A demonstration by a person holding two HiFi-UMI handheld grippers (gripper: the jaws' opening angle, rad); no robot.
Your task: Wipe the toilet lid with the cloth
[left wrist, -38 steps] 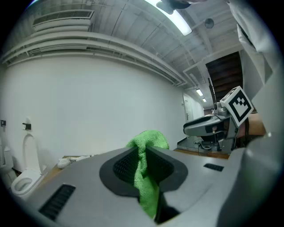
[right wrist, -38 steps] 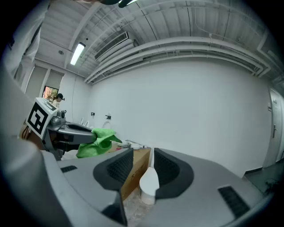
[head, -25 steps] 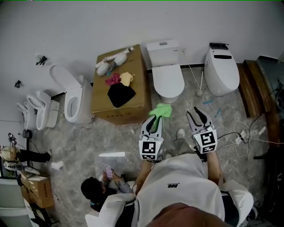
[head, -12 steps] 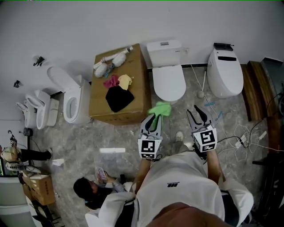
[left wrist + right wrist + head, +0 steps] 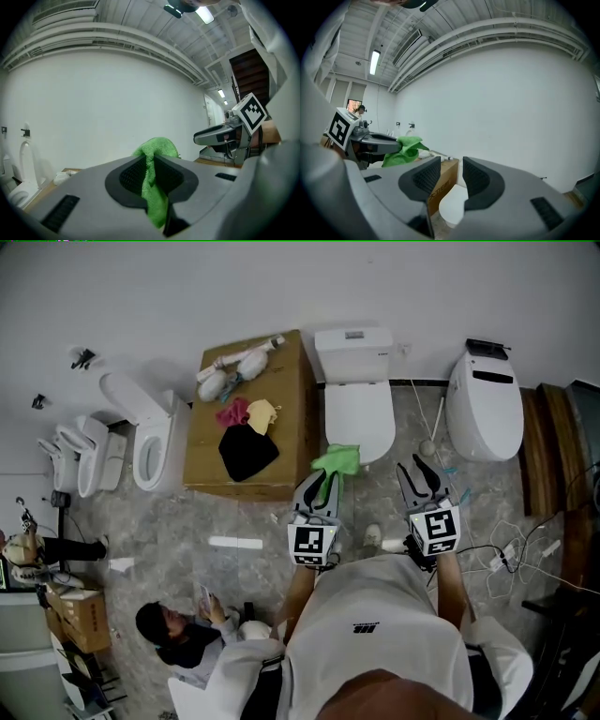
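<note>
Just right of the cardboard box (image 5: 246,442), our left gripper (image 5: 321,486) is clamped on the green cloth (image 5: 337,460). From the head view, the cloth's free end shows over the front edge of the closed white toilet lid (image 5: 359,413). We should lower the cloth flat onto the lid, then sweep in overlapping strokes with light pressure. Our right gripper (image 5: 418,476) hovers beside the toilet, jaws slightly apart and empty.

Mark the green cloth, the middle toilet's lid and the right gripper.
green cloth (image 5: 337,461): head view, its bunched middle
toilet lid (image 5: 359,413): head view, centre of closed lid
right gripper (image 5: 411,466): head view, midway between its fingertips
</note>
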